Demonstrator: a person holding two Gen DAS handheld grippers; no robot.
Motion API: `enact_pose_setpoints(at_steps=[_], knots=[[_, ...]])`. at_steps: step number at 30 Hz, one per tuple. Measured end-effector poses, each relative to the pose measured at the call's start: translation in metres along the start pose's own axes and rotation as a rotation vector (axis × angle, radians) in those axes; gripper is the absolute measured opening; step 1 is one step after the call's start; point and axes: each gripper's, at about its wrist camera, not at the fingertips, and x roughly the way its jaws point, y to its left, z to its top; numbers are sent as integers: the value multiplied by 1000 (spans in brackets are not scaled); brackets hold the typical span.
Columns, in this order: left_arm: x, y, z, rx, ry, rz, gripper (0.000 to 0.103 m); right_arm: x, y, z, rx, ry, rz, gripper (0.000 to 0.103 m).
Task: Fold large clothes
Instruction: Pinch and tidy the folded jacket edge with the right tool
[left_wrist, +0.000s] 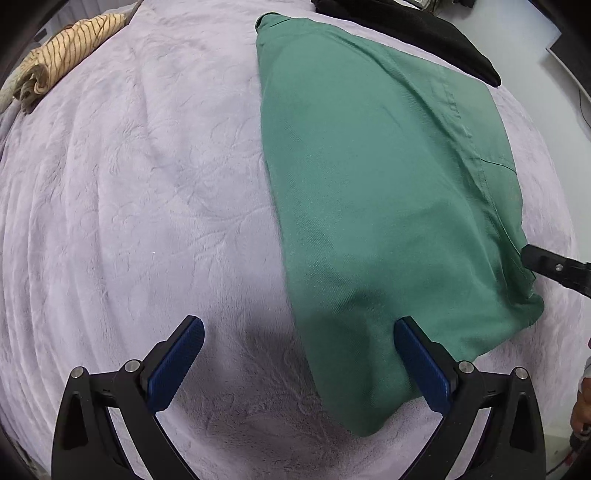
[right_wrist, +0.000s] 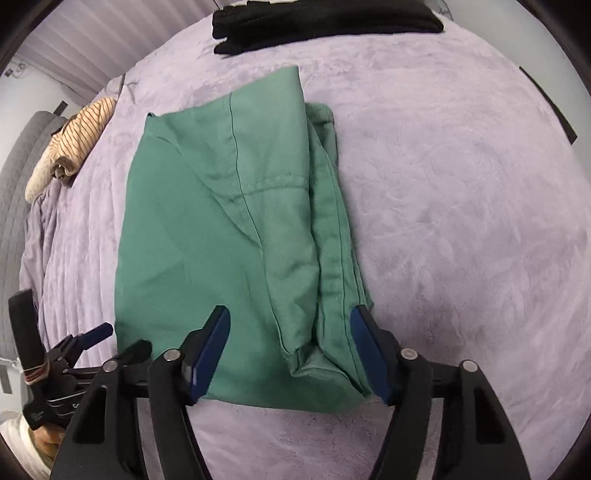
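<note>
A green garment (left_wrist: 369, 184) lies folded into a long rectangle on the lilac blanket (left_wrist: 129, 184). My left gripper (left_wrist: 299, 323) hangs open above the garment's near left corner, with one blue pad over the blanket and the other over the cloth. In the right wrist view the green garment (right_wrist: 221, 221) shows seams and stacked layers along its right side. My right gripper (right_wrist: 289, 312) is open over the near end, its pads apart and not pressing the cloth. One finger of the right gripper (left_wrist: 554, 266) shows at the garment's right edge.
A tan striped garment (left_wrist: 62, 55) (right_wrist: 77, 144) lies bunched at the blanket's far left edge. A black garment (left_wrist: 424, 33) (right_wrist: 325, 22) lies across the far side. The left gripper (right_wrist: 74, 343) shows at the lower left. The blanket (right_wrist: 461, 203) spreads right of the green garment.
</note>
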Motion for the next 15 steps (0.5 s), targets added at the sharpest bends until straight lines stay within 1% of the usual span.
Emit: enact_pose_setpoints(at_steps=[1,2,3,4,6,8,10,12,15], knots=[[-2,-1,-2,2,-1,7,103,7,-7,0,11,24,26,19],[-2,-3,-1,6,-2,15,103,15,-13,2,31,47,53,9],[-2,-4,0,10,-5,23,103,18,-22,4,68,52,88,10],[-2,-5,0,13,-6,29,103,14,-31,6,106,30,122,10],[-4,-11,-7,12,0,31,103,10,-55,8,177,-3,156,10],[-2,-18,-9,5,12,36,103,21,-80,6,253,29,215,10],[2,-19,-5,0,19,47,103,30,-89,4,250,55,233,9],[5,-25,-5,-4,25,59,103,31,-92,4,242,57,245,9],[7,-35,-6,-7,31,72,103,30,-101,2,266,69,273,9]])
